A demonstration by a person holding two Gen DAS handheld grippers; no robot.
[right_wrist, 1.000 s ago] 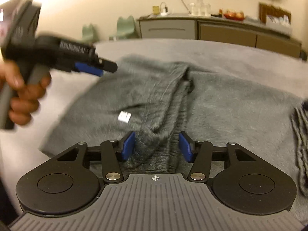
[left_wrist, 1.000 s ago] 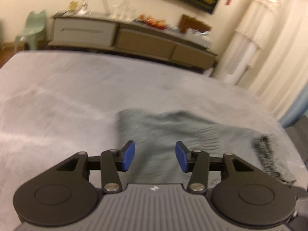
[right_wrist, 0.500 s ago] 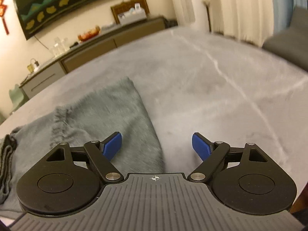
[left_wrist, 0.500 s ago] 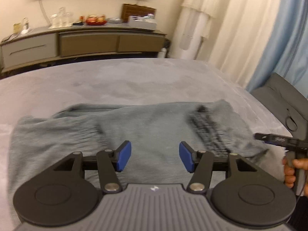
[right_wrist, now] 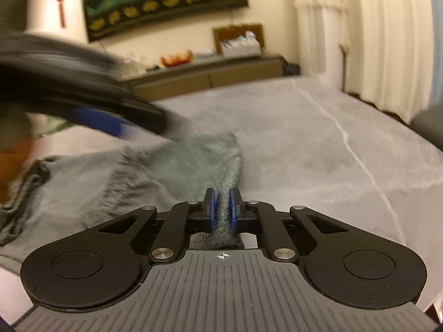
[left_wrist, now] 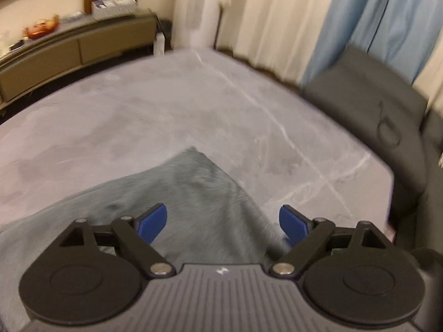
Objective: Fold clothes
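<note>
Grey bedding [left_wrist: 193,116] is spreading across both views, with pale crease lines running over it toward the far corner. Along the back wall a low sideboard [right_wrist: 210,76] is carrying an open box [right_wrist: 239,45] with white and blue packets standing in it, and beside that a red and orange dish [right_wrist: 177,56] whose contents are too blurred to name. Cream curtains [left_wrist: 277,11] and a blue curtain [left_wrist: 387,19] are hanging on the right, and a dark grey cushioned seat [left_wrist: 368,116] is sitting just past the bed's right edge.

A grey fuzzy garment [right_wrist: 155,166] is lying on the near left part of the bed, its ribbed dark hem [right_wrist: 25,191] bunching at the far left. The right gripper [right_wrist: 221,207] is pinching the garment's right edge, with the jaws narrowed onto a fold of fabric standing between the blue pads. The left gripper [left_wrist: 223,221] is hanging above the garment's corner with its jaws spread wide and nothing between them; in the right wrist view it is showing as a blurred dark shape over the cloth. Beyond the garment's pointed corner [left_wrist: 193,152], bare bedding is stretching to the far and right edges.
</note>
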